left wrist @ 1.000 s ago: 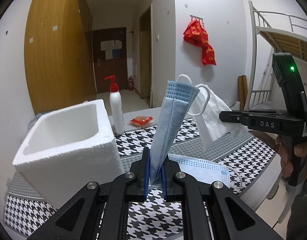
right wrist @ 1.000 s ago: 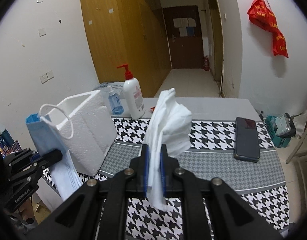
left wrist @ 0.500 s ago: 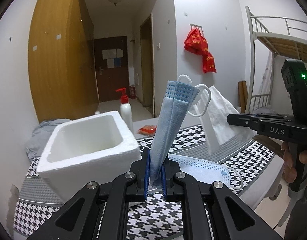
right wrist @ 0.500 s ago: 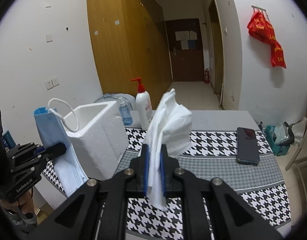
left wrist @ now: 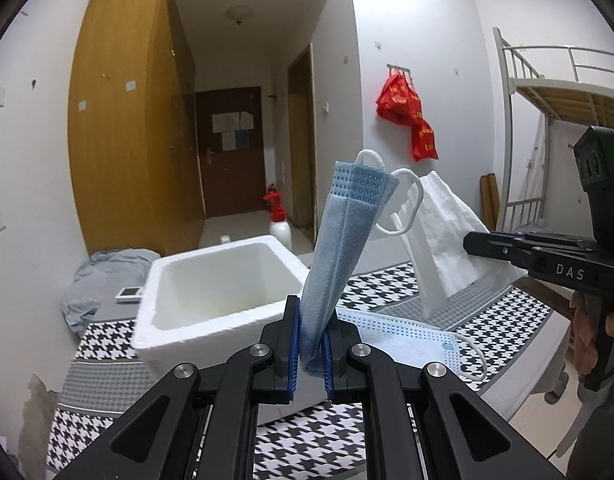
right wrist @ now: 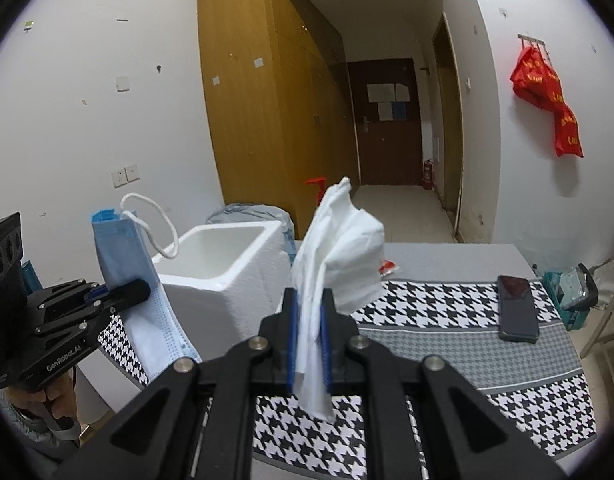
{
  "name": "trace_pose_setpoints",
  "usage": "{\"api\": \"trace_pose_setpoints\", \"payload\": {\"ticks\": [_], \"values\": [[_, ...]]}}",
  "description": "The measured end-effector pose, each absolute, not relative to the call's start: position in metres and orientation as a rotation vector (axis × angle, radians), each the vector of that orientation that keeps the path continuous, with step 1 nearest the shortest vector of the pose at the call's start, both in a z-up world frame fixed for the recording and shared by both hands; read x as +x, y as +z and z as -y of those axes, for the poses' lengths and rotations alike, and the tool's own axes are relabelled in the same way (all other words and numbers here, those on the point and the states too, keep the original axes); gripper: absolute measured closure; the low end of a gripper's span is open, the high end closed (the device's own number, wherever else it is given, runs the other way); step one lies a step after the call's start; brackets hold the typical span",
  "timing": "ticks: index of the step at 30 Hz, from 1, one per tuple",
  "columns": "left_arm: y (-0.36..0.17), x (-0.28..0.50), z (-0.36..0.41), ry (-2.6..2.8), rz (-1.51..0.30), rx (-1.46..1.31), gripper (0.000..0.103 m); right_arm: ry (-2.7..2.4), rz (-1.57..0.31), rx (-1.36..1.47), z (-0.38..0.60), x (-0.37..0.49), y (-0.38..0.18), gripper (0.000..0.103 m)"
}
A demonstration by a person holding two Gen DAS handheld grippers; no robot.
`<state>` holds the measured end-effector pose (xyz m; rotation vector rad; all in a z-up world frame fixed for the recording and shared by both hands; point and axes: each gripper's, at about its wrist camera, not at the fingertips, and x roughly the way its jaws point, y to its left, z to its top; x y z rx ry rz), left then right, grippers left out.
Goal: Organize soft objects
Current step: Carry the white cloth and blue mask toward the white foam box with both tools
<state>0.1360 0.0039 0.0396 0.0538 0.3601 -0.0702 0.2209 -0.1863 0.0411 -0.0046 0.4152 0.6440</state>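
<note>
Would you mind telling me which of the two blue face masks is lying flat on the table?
The unfolded mask just right of the left tool; the other, folded mask stands pinched in it.

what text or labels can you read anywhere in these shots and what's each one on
"DAS": on the side of the right gripper, seen from the left wrist.
"GenRoboLAI" or close to it, last letters unsure: on the body of the left gripper, seen from the right wrist.
Yellow characters on the red bags: too blurred to read.
Papers on the door: too small.

Blue mask (left wrist: 339, 248), white tissue (right wrist: 339, 256), white foam box (left wrist: 215, 280), black-and-white houndstooth cloth (right wrist: 447, 304), red bag (right wrist: 547, 100).
</note>
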Motion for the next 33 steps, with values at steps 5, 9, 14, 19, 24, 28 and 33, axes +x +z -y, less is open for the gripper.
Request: {"api": "trace_pose_setpoints", "payload": {"ticks": [5,9,14,19,24,28,33], "values": [[0.044,0.128,-0.015,-0.046,-0.34,0.047,0.093,0.668,-0.398,-0.006,0.175,0.214,0.045,0.09],[0.046,0.122,-0.026,-0.018,-0.33,0.035,0.093,0.692,-0.389,-0.01,0.167,0.211,0.047,0.09],[0.045,0.113,-0.038,0.023,-0.322,0.017,0.093,0.745,-0.384,-0.008,0.156,0.208,0.05,0.09],[0.045,0.106,-0.051,0.072,-0.32,0.008,0.093,0.77,-0.372,-0.016,0.145,0.206,0.051,0.09],[0.045,0.099,-0.063,0.116,-0.313,-0.001,0.093,0.802,-0.371,-0.024,0.133,0.209,0.054,0.09],[0.045,0.095,-0.072,0.148,-0.313,-0.007,0.093,0.826,-0.367,-0.036,0.123,0.209,0.057,0.09],[0.044,0.093,-0.078,0.171,-0.313,-0.015,0.093,0.848,-0.366,-0.05,0.11,0.212,0.06,0.09]]}}
